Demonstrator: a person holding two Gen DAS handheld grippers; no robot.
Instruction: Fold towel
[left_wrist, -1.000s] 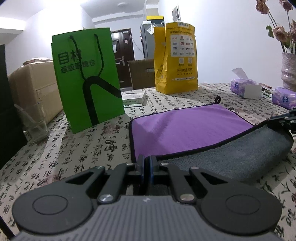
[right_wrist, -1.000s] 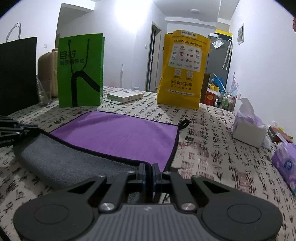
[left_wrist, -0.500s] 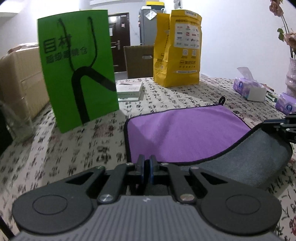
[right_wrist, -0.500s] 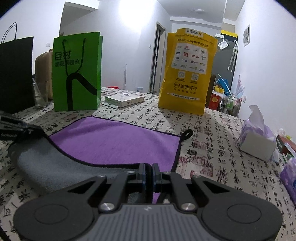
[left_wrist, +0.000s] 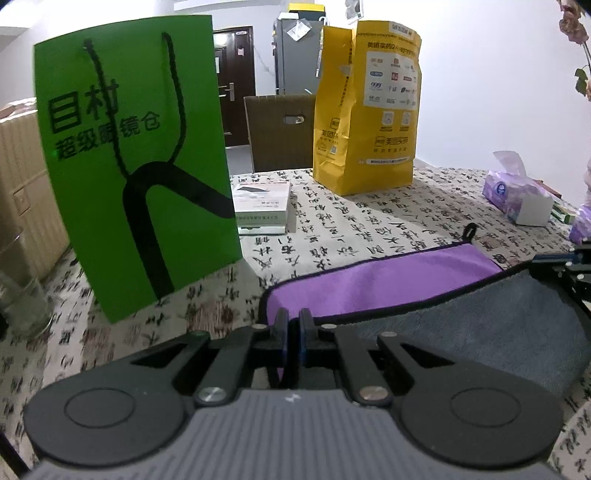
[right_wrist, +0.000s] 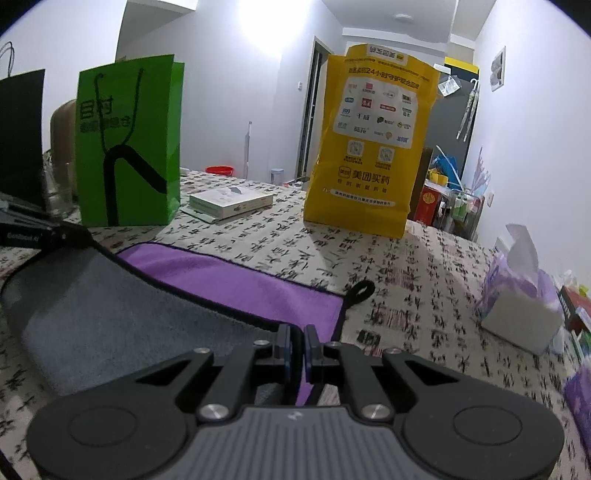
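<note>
Calligraphy-print cloth covers the surface (left_wrist: 369, 218), with a green bag (left_wrist: 136, 177) at left, then a yellow bag (left_wrist: 365, 110). My left gripper (left_wrist: 293, 325) has its fingers clenched on the towel (left_wrist: 388, 280) corner; my right gripper (right_wrist: 298, 341) pinches the other near corner. I judge the first fold about half done: grey underside rolled over, purple strip left uncovered.

Towel (left_wrist: 388, 284): on table (left_wrist: 369, 221), before the bags
Handled bag (left_wrist: 136, 177): behind towel, left
Flat box (left_wrist: 262, 208): between the bags
Printed bag (left_wrist: 369, 110): behind towel
Tissue box (left_wrist: 517, 195): far right
</note>
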